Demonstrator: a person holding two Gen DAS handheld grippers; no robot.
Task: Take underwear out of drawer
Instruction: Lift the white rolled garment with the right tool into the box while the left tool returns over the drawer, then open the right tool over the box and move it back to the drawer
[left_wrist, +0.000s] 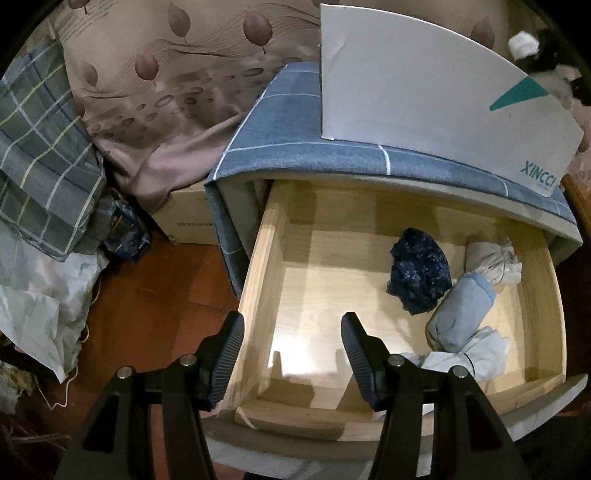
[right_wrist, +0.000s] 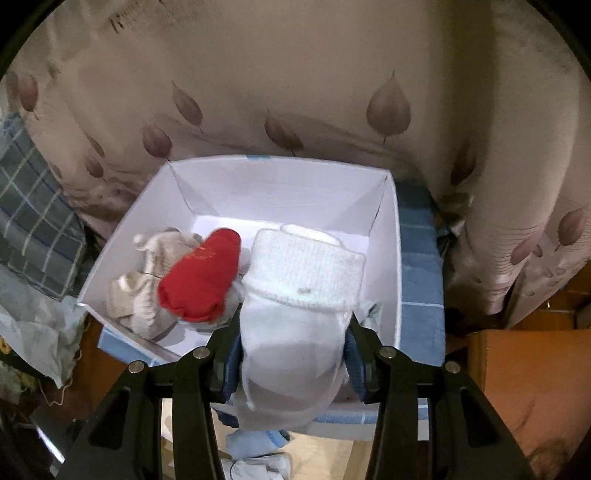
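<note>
Underwear left in the drawer (left_wrist: 258, 295), four soft bundles at its right side: dark navy print wad (left_wrist: 421, 275), pale blue roll (left_wrist: 461, 314), greyish-white knot (left_wrist: 493, 262) toward the back, white crumpled piece (left_wrist: 476, 354) at front. All look light, limp, non-fragile; should squash under the pads, so pinch the thick middle of a bundle, not a loose edge. Drawer is pale bare wood, smooth; cabinet top wrapped in blue checked cloth (left_wrist: 277, 122).

Left gripper (left_wrist: 291, 343) jaws wide, empty, over the drawer's bare left half, well apart from the bundles.

Right gripper (right_wrist: 293, 328) clamped on a white bundle (right_wrist: 303, 288), ribbed knit band up top, smoother fabric below, held over the white cardboard box (right_wrist: 388, 221). Box already holds a cream knit piece (right_wrist: 144, 288) and a red roll (right_wrist: 201, 277), touching.
</note>
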